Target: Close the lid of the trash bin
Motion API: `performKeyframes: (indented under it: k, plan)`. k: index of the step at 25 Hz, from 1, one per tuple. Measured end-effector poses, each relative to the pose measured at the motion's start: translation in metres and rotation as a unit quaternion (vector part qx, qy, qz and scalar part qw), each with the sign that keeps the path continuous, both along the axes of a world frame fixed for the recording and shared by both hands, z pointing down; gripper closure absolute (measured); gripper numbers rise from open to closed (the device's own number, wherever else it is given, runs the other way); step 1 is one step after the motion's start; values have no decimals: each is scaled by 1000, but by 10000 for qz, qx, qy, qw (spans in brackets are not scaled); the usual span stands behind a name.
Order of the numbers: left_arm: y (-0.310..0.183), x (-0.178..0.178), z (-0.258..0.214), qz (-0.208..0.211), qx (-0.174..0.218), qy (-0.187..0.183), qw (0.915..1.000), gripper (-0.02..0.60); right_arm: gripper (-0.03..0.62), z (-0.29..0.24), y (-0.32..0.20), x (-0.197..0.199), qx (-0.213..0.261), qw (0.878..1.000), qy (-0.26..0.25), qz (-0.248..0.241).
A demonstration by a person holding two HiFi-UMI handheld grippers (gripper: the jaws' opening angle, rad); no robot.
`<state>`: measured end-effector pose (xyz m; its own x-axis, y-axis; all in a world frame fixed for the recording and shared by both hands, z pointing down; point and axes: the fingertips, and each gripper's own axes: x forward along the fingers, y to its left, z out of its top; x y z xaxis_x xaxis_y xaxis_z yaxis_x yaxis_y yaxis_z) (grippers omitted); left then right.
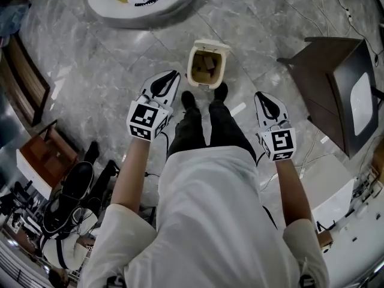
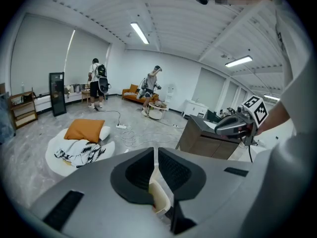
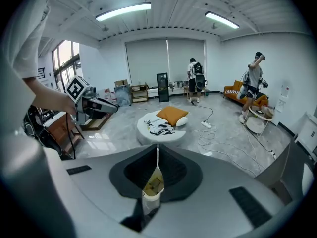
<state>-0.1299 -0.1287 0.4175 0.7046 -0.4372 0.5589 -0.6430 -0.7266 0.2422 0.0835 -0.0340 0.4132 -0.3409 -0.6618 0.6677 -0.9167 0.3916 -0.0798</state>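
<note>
One cream trash bin (image 1: 207, 65) stands on the grey marble floor (image 1: 120, 59), just ahead of the holder's two black shoes (image 1: 188, 98). Its top is open, and there is something brownish inside that I cannot identify. There are two claws, each carrying one marker cube. The left claw (image 1: 173, 74) and the right claw (image 1: 260, 95) hang to either side of the holder's legs, near the bin but apart from it. Both have their jaws pressed together and pinch nothing. Through each claw's own camera the bin shows only as a pale sliver below the closed tips, most of it hidden by the claw body. I cannot pick out the lid with any certainty. Further off is one round white mat (image 1: 144, 8) with one orange cushion (image 3: 172, 115) and a patterned cloth on it; its far edge is cut off in the head view. One dark cabinet (image 1: 336, 83) stands to the right. Two other people (image 3: 194, 78) are across the room, small and hard to make out.
</note>
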Motion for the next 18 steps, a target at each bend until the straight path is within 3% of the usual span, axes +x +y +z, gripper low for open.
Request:
performKeyframes:
  k: [10,18]
  plan:
    - [1,35,50,94,-68,-477,9988,557,562,48,-12,16,-196,9991,-364,-96]
    - [-11,69,80,409,-2,-797,9960,555,562,83,-17,29,-365,9977,-571,-93]
